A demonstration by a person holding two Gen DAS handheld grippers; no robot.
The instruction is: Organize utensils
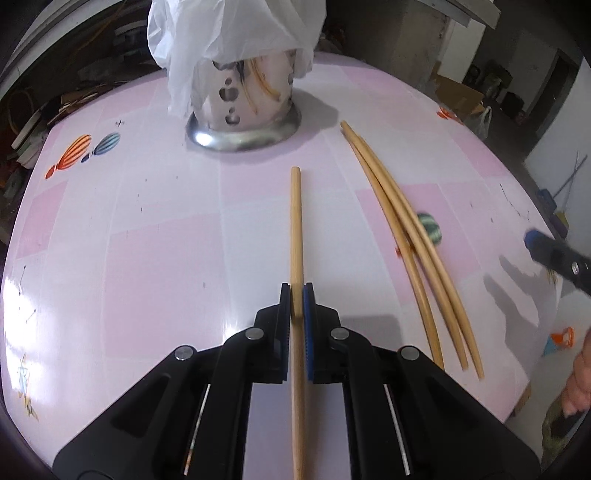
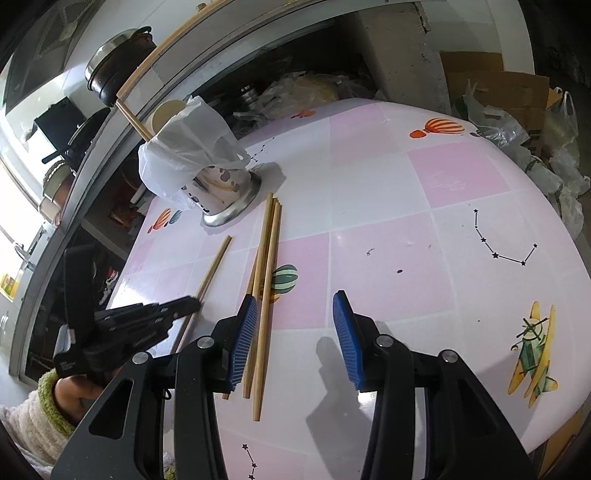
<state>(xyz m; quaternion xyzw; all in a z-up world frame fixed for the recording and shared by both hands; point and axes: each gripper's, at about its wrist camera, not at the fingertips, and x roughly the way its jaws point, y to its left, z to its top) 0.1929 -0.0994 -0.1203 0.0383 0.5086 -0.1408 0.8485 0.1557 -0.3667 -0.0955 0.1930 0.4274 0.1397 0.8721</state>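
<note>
Big pink-and-white checked table fills both views, w/ balloon and plane prints on it. Next biggest: the metal utensil holder, upper centre of the left wrist view, upper left of the right wrist view, standing upright on its flared base w/ a white plastic bag draped over the top; a couple of sticks poke out of it in the right wrist view.

Left gripper, bottom centre of its own view, is pinched tight on a single chopstick, which runs straight up the frame toward the holder, tip short of the base. In the right wrist view that gripper sits at lower left, a sleeve behind it.

Right gripper, bottom centre of its view, stands about half wide, nothing between the blue pads; it hovers over bare table.

Three loose chopsticks lie bundled on the table, right of centre in the left view, just beside the right gripper's left finger in the right view.
</note>
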